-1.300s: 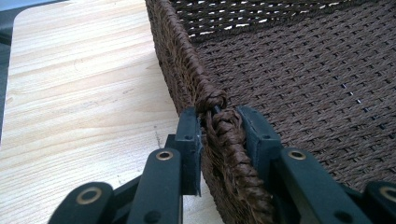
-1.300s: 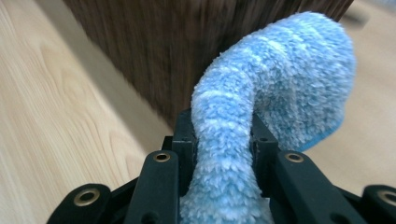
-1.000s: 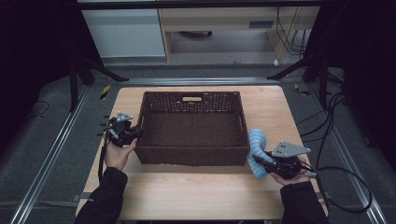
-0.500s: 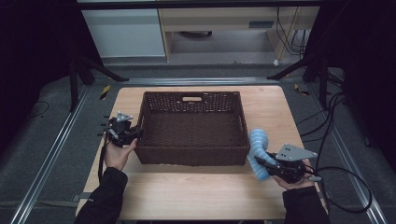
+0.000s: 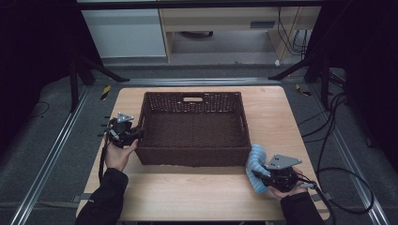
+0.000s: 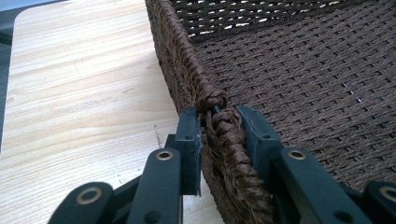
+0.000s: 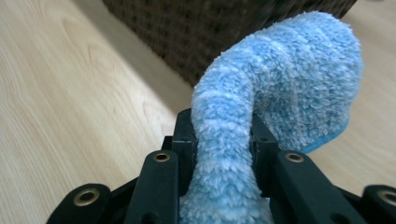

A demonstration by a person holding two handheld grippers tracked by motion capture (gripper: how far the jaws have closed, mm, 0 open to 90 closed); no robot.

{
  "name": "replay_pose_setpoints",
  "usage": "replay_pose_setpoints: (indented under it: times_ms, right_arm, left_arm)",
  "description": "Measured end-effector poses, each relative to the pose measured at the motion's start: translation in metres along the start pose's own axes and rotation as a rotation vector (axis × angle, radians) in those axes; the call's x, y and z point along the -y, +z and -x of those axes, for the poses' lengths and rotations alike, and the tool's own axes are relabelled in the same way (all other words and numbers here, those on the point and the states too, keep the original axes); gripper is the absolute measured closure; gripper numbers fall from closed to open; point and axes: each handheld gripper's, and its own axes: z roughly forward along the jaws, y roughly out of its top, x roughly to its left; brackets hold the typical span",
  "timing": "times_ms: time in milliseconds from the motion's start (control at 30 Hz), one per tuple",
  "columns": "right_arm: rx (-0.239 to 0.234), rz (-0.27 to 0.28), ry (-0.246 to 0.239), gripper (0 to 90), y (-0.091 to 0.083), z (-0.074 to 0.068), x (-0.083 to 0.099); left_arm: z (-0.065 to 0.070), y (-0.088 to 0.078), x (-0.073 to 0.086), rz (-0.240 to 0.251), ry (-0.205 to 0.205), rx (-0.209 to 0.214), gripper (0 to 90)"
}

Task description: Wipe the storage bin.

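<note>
A dark brown wicker basket (image 5: 194,101) stands in the middle of the wooden table, with nothing inside it. My left gripper (image 5: 133,136) is shut on the basket's left rim (image 6: 219,126), one jaw outside the wall and one inside. A fluffy light blue cloth (image 5: 257,161) hangs folded just off the basket's near right corner. My right gripper (image 5: 263,177) is shut on the blue cloth (image 7: 261,93), which arches up between the jaws and droops to the right, low over the table.
The table (image 5: 187,192) has bare wood in front of the basket and along its right side (image 5: 272,117). Cables (image 5: 338,140) trail over the floor at the right. Metal rails (image 5: 56,150) run beside the table, and cabinets (image 5: 126,33) stand beyond it.
My right gripper has sunk a little toward the table with the blue cloth in it. The left gripper and the basket have not moved.
</note>
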Motion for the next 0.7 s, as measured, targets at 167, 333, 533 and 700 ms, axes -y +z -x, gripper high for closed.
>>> replay_pose_setpoints:
  times_ms: [167, 333, 533, 700]
  right_arm:
    - [0.001, -0.007, 0.019, 70.4, 0.001, 0.002, 0.001]
    - [0.068, 0.042, 0.081, 69.9, -0.019, 0.018, 0.005]
    - [0.238, 0.046, 0.160, 69.7, -0.040, 0.043, 0.022]
    - [0.280, -0.005, 0.201, 69.0, -0.036, 0.056, 0.039]
  left_arm:
    - [0.000, 0.000, 0.000, 0.001, -0.001, 0.002, 70.2]
    - [0.000, 0.000, 0.000, 0.001, -0.001, 0.003, 70.2]
    - [0.000, 0.000, 0.000, 0.001, -0.001, 0.003, 70.2]
    - [-0.001, 0.000, 0.000, 0.001, -0.002, 0.004, 70.2]
